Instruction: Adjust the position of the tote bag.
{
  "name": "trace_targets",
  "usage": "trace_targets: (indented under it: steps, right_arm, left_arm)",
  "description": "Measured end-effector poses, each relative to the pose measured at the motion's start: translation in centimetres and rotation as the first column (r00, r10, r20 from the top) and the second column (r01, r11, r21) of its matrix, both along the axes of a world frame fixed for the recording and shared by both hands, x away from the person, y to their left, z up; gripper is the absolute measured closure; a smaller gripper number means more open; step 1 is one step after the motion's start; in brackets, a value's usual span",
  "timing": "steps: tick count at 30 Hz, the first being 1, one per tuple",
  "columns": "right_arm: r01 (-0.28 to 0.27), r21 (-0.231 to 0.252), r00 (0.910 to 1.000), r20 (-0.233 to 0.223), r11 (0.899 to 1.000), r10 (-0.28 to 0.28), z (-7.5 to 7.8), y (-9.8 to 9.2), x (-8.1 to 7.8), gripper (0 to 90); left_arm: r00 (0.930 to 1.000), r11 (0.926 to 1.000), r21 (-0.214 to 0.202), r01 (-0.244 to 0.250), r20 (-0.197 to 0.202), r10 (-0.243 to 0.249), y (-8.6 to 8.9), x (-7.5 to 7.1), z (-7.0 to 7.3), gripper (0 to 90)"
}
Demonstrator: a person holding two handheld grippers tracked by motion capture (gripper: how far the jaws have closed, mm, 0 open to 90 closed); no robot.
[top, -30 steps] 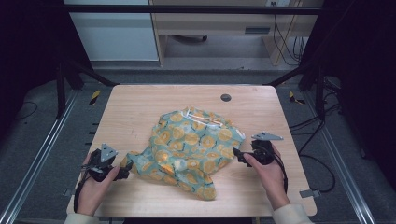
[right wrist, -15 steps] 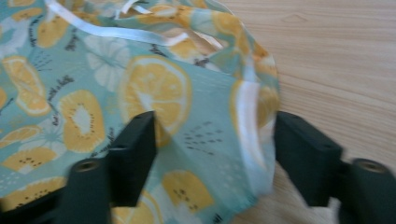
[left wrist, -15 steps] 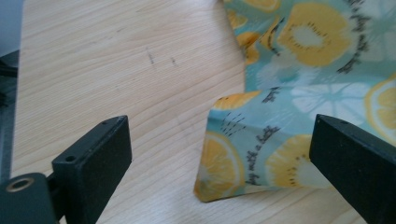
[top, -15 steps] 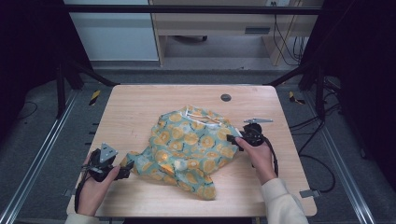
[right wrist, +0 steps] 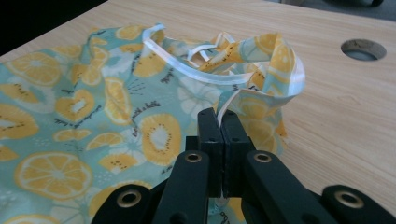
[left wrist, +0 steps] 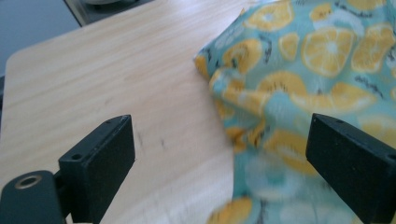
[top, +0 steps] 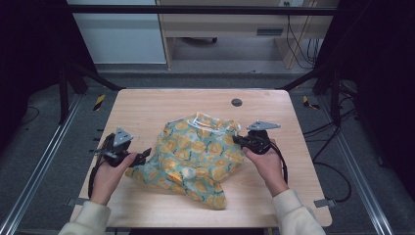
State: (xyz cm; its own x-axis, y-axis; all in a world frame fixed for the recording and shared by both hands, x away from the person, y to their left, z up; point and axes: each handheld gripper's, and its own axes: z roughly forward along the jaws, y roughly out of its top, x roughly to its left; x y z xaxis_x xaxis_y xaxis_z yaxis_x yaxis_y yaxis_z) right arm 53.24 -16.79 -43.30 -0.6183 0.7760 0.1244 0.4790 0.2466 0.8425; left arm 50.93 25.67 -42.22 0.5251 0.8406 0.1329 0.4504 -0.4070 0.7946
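At the bottom of the high view the person's two forearms come in, each hand around a gripper. The left gripper (top: pixel 145 156), in the lower left of the frame, sits at the left corner of the lemon-print cloth (top: pixel 198 159); its own view shows the jaws standing wide apart, with bare wood under one and the cloth's blurred edge (left wrist: pixel 261 140) by the other, so nothing is pinched there yet. The right gripper (top: pixel 239 140), right of centre, has just been closing, and in its own view the jaws are together on a thin fold of the cloth (right wrist: pixel 140 116) just below the white-bound edge (right wrist: pixel 196 74), which loops up loosely behind them. The cloth lies crumpled in the middle of the table (top: pixel 147 107), bunched toward the lower middle of the frame. Farther back, near the table's top edge, is a small round hole (top: pixel 237 102), well apart from the cloth. The risk from here, as I judge it, is one-sided pulling: with only the right side clamped, a lift or tug would drag the whole cloth across the wood. The right grip looks shallow too, so the fold could slip free under tension. The left jaws could also close on wood, missing the edge.
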Motion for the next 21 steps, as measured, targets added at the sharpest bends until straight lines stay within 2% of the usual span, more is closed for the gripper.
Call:
trace_targets:
  steps: [2,4,5,6,10,16,19,21]
  right_arm:
    - [-0.014,-0.014,0.9997,0.019,1.0,0.014,0.4,0.2,-0.1,89.4]
    - [-0.014,-0.01,0.9998,0.011,1.0,0.014,0.5,0.1,-0.1,89.2]
    - [-0.01,-0.006,0.9999,0.009,1.0,0.01,0.5,0.0,0.0,89.1]
    - [-0.008,-0.001,0.9999,0.009,1.0,0.008,0.5,-0.1,0.1,89.1]
    - [-0.001,0.001,1.0,0.002,1.0,0.001,0.4,-0.4,0.2,89.4]
    - [0.0,0.006,1.0,-0.005,1.0,0.0,0.2,-0.6,0.3,89.6]
    - [-0.002,0.009,1.0,0.0,1.0,0.002,0.3,-0.6,0.3,89.5]
    - [0.005,0.012,1.0,-0.001,1.0,-0.005,0.4,-0.7,0.3,89.5]
  left_arm:
    - [0.9993,0.9995,0.012,0.03,-0.024,-0.03,-1.6,2.2,0.1,8.3]
    - [0.9989,0.9993,0.017,0.033,-0.035,-0.032,-2.5,3.3,0.0,8.8]
    - [0.9989,0.9993,0.017,0.033,-0.035,-0.032,-2.5,3.3,0.0,8.9]
    - [0.9979,0.9992,0.012,0.038,-0.054,-0.037,-3.4,4.5,-0.3,9.0]
    - [0.9976,0.9993,0.01,0.037,-0.06,-0.036,-4.2,5.5,-0.5,9.0]
    - [0.9961,0.9976,-0.002,0.069,-0.056,-0.069,-5.1,7.1,-1.6,8.0]
    - [0.9886,0.9952,-0.019,0.096,-0.115,-0.097,-5.5,7.7,-2.5,7.3]
    - [0.9872,0.9944,-0.002,0.105,-0.12,-0.105,-5.9,7.8,-2.9,7.3]
